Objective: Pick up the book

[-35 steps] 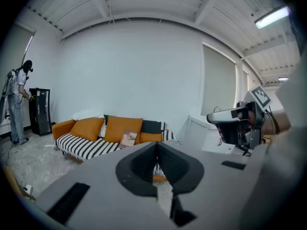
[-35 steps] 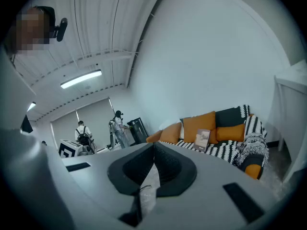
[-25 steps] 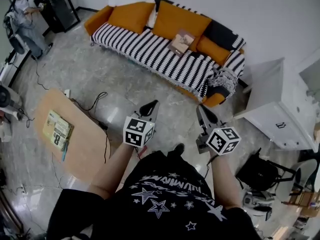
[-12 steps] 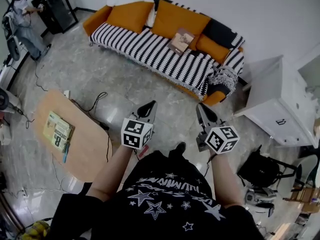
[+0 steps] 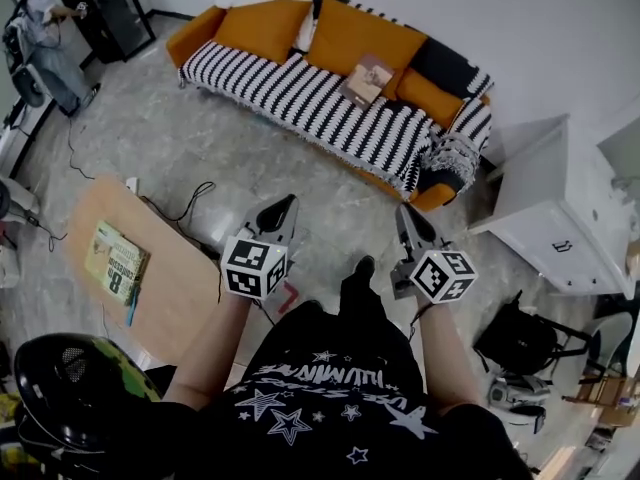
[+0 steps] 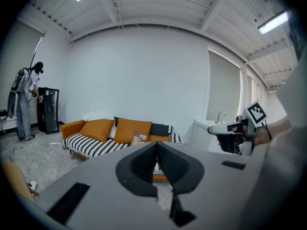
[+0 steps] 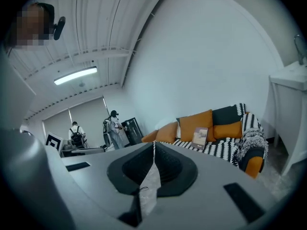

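Left gripper [image 5: 284, 208] and right gripper [image 5: 405, 215] closed, empty; the book [image 5: 117, 268] lies on the desk [image 5: 175, 303] to my left, nearer the left gripper

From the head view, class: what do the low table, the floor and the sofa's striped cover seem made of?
Low table: pale wood or laminate, smooth tan top. Floor: polished stone or tile, grey veining with glare. Striped cover: soft woven fabric, draping over the seat.
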Available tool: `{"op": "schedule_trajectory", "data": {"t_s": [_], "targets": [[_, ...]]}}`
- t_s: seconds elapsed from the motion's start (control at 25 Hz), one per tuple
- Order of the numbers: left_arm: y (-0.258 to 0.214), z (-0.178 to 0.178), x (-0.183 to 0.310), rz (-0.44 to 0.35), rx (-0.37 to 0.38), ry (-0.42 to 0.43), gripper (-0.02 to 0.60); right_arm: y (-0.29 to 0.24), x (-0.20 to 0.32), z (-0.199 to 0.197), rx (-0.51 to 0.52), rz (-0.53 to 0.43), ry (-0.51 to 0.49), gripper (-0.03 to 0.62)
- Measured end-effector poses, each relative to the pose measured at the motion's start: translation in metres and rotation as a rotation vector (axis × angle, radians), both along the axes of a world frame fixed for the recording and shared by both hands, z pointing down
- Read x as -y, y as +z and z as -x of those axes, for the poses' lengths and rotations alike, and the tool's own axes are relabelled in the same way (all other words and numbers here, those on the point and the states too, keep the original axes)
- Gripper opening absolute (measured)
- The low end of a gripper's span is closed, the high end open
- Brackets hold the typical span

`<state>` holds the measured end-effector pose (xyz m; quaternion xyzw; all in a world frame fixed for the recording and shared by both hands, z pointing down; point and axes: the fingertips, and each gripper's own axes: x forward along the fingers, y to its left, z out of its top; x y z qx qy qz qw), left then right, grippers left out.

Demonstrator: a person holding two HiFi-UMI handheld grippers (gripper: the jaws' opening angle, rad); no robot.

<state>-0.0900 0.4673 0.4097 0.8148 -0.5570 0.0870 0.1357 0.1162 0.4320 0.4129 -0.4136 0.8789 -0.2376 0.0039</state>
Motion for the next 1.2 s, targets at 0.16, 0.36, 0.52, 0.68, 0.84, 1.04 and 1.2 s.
{"op": "schedule_trajectory", "data": {"t_s": [0.16,0.36,0.52,0.68,0.84,1.04,1.2], "targets": [[-0.007,0.003,0.008,-0.027,0.007,0.023,0.008,0.001,0.017,0.001,0.021,0.003,0.023,0.028],[-0.005,0.010,0.023,-0.021,-0.005,0.009,0.006,0.003,0.041,0.010,0.017,0.009,0.021,0.028],[0.010,0.009,0.035,0.015,-0.001,0.010,0.008,0.012,0.061,0.014,0.021,0.029,0.018,0.028],[0.020,0.007,0.056,0.038,0.011,0.001,0.008,0.025,0.089,0.007,0.035,0.054,0.029,0.028],[0.022,0.006,0.092,0.042,0.023,-0.008,0.006,0.030,0.134,0.002,0.050,0.068,0.033,0.028],[0.024,-0.003,0.144,0.043,0.057,0.022,0.007,0.035,0.193,-0.002,0.040,0.079,0.025,0.028],[0.025,-0.014,0.184,0.055,0.061,0.025,0.007,0.038,0.236,-0.009,0.048,0.097,0.029,0.028]]}}
